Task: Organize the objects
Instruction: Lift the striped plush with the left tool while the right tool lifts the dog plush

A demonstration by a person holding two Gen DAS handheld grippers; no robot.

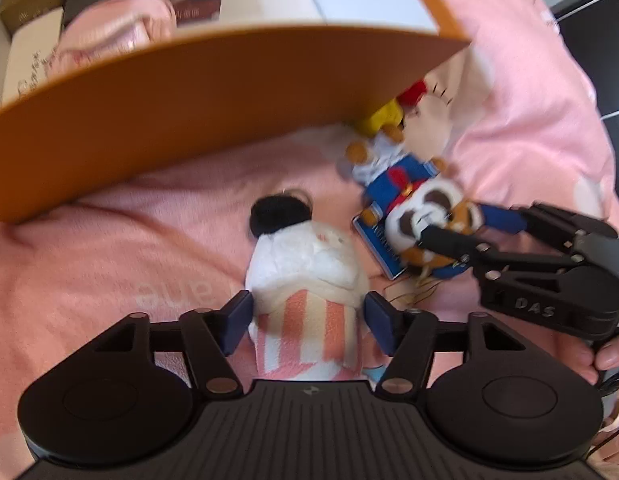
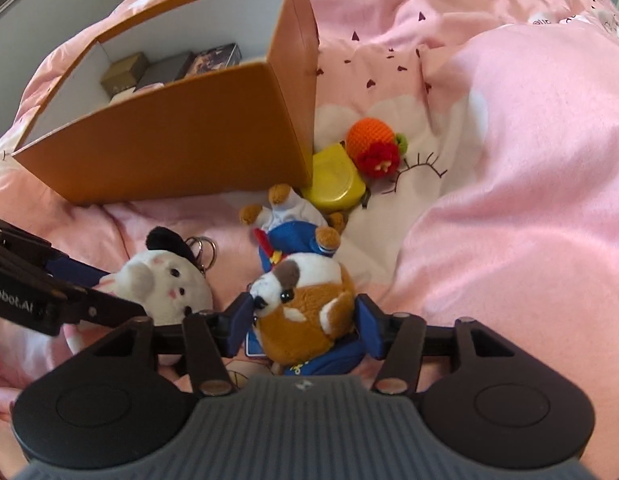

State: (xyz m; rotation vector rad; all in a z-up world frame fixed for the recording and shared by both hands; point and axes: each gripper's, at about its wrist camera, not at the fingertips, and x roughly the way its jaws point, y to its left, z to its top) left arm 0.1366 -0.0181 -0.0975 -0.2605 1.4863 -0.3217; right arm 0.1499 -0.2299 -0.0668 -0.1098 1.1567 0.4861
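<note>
Dog plush between right hand-held gripper pads

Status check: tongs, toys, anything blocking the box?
Left tongs straddle white plush, open. Right tongs straddle brown plush, open. Orange box unobstructed.

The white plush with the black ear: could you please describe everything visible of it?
The white plush is fluffy, with a black ear, pink cheeks, dark eyes and an orange-and-white striped lower body. It lies on the pink blanket, a metal keyring at its head. The left gripper straddles its striped part, pads close beside it.
</note>
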